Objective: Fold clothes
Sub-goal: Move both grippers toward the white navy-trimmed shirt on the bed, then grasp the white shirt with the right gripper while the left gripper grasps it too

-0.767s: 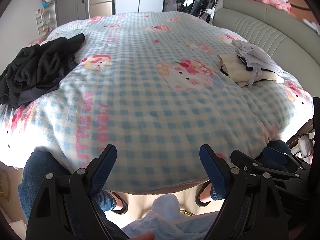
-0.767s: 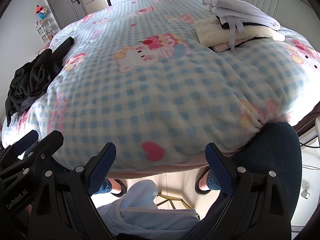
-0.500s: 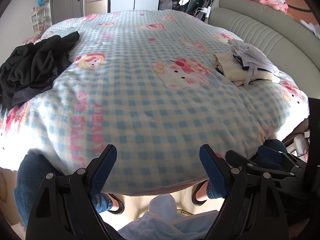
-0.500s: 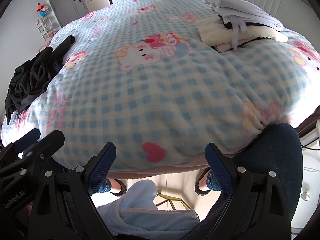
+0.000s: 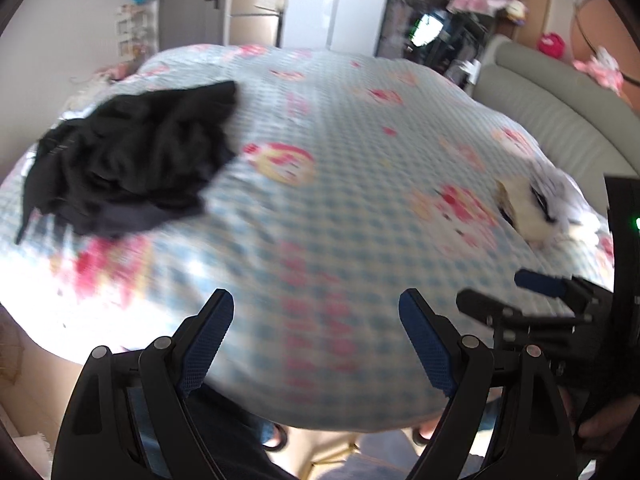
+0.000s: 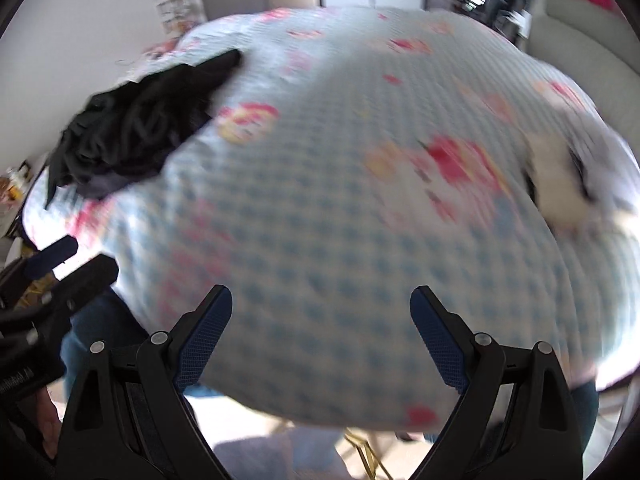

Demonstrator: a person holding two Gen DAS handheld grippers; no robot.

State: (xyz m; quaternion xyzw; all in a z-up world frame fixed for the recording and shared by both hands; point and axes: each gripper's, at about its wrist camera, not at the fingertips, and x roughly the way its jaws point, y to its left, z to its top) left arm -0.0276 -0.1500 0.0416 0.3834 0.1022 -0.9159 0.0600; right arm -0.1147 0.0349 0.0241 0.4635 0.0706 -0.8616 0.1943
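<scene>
A crumpled heap of black clothes [image 5: 128, 160] [image 6: 136, 128] lies on the left side of a bed covered by a blue-checked cartoon blanket [image 5: 340, 200] [image 6: 340, 208]. On the right side sits a stack of folded pale clothes [image 5: 536, 204] [image 6: 568, 184]. My left gripper [image 5: 316, 332] hangs open over the bed's near edge with nothing between its fingers. My right gripper [image 6: 320, 328] is open and empty too, beside the left one. Both views are blurred by motion.
A grey padded headboard [image 5: 560, 120] curves along the right. A door and cabinets [image 5: 256, 20] stand beyond the bed. The person's jeans-clad legs [image 6: 92, 328] and a light blue cloth on the lap [image 6: 280, 456] are below the grippers.
Both grippers have swung left and tilted up, so the black heap now sits nearer the middle and the folded stack has shifted to the right edge. Jaws stay open.
</scene>
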